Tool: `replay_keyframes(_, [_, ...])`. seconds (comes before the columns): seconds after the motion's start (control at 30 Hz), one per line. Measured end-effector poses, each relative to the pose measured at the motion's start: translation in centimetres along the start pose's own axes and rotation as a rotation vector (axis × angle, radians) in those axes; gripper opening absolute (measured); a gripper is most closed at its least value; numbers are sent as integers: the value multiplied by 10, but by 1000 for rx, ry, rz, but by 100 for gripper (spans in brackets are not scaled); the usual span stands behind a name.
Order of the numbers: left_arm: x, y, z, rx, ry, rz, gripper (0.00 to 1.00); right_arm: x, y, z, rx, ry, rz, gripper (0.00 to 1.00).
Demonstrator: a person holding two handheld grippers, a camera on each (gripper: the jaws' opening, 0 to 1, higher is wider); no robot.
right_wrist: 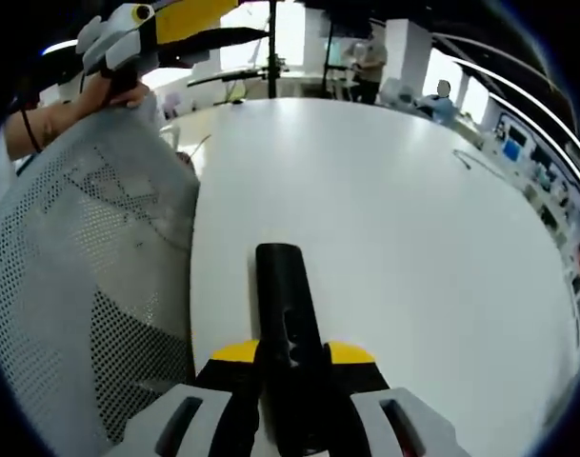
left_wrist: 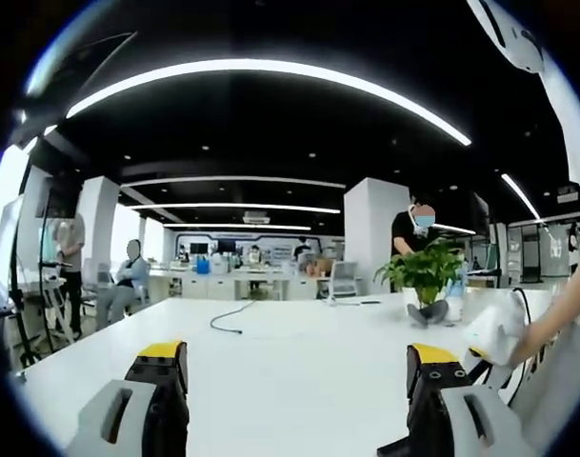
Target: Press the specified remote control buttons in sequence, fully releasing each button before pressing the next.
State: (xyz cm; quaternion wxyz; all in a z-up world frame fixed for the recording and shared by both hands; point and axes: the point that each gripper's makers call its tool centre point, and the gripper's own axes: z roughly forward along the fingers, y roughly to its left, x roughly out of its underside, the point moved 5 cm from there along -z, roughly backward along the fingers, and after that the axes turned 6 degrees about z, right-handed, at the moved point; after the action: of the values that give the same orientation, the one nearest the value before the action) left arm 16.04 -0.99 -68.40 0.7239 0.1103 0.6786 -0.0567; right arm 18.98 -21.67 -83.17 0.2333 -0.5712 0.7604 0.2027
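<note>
A long black remote control (right_wrist: 282, 295) sticks out forward between the jaws of my right gripper (right_wrist: 291, 360), which is shut on it just above the white table (right_wrist: 404, 219). The remote's buttons are hard to make out. My left gripper (left_wrist: 297, 367) is held level over the same table (left_wrist: 299, 362), its yellow-tipped jaws wide apart with nothing between them. In the right gripper view the left gripper (right_wrist: 128, 29) also appears at the top left, held by a hand.
A grey mesh chair back (right_wrist: 90, 286) stands against the table's left edge. On the far side are a potted plant (left_wrist: 425, 271) and a loose black cable (left_wrist: 234, 319). A person's arm (left_wrist: 556, 328) reaches in at the right. Several people stand at desks behind.
</note>
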Motion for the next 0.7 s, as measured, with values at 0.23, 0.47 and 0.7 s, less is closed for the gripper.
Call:
replay_keyframes(0.23, [1,1,0,-4,10,5,99,-1,-8,-1,-8,2,-10,22])
replay_keyframes(0.47, [3,1,0,-2,18,6,99,-1,-14,-1,-7,3,-8,22])
replay_keyframes(0.7, [3,2,0,-4,23,7,98,-3,-23,-1,-8,7,-14,22])
